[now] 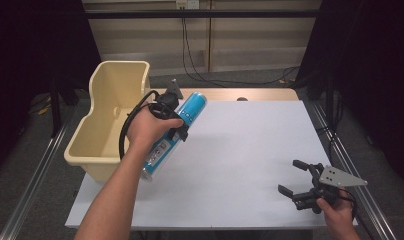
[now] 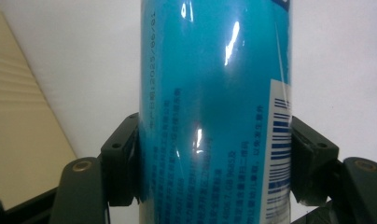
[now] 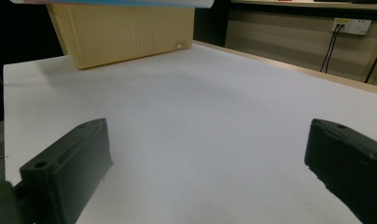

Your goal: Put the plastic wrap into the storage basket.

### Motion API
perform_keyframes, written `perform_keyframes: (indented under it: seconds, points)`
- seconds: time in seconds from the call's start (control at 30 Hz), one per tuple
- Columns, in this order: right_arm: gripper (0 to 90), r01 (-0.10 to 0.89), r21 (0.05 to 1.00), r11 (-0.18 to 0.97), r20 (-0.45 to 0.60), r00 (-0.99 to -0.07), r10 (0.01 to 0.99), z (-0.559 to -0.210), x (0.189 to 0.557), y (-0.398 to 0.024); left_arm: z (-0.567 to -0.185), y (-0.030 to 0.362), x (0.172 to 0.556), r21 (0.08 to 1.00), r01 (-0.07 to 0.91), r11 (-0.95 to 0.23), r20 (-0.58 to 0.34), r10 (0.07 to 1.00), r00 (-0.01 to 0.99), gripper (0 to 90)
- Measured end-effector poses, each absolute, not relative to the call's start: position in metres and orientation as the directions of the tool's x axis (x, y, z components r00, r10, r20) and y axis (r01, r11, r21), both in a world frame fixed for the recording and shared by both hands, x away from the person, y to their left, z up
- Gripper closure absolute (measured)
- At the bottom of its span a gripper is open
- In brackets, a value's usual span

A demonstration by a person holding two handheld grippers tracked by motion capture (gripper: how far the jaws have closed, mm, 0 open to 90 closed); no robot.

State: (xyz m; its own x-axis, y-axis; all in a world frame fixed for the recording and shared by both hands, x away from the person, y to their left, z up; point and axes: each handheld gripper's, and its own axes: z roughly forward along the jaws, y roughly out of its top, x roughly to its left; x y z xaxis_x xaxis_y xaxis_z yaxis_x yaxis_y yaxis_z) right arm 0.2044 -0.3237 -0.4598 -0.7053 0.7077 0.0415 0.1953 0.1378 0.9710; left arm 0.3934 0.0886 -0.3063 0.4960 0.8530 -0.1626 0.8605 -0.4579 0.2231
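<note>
Blue can clamped in left jaws.

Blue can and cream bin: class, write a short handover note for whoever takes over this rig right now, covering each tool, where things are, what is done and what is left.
Left tool: shut on the blue can, jaws clamped on its sides, can tilted and held above the white table beside the cream bin.
Right tool: open, holding nothing, low over the table's near right corner.
Done: can gripped and lifted.
Left: probably carry it over the bin and release; the bin looks empty.
</note>
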Motion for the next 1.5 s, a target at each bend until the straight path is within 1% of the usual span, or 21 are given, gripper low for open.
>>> perform_keyframes:
  seconds: [0.27, 0.4, 0.67, 0.93, 1.5]
  points:
    - [0.0, 0.198, 0.970, 0.143, 0.037, -0.700, 0.714, -0.460, 0.204, -0.324, -0.296, 0.098, 0.392, 0.239, 0.865, -0.442, -0.166, 0.859, 0.485, 32.1]
    - [0.0, 0.198, 0.970, 0.142, 0.038, -0.700, 0.713, -0.460, 0.204, -0.325, -0.287, 0.106, 0.391, 0.248, 0.876, -0.415, -0.184, 0.867, 0.463, 32.1]
    - [0.0, 0.196, 0.970, 0.143, 0.037, -0.701, 0.712, -0.460, 0.204, -0.325, -0.273, 0.116, 0.388, 0.244, 0.881, -0.406, -0.168, 0.877, 0.451, 32.1]
    - [0.0, 0.194, 0.970, 0.145, 0.034, -0.701, 0.713, -0.460, 0.204, -0.325, -0.268, 0.129, 0.386, 0.250, 0.895, -0.370, -0.187, 0.888, 0.420, 32.1]
    - [0.0, 0.193, 0.970, 0.150, 0.030, -0.703, 0.710, -0.460, 0.204, -0.324, -0.254, 0.148, 0.383, 0.256, 0.908, -0.333, -0.213, 0.896, 0.389, 32.1]
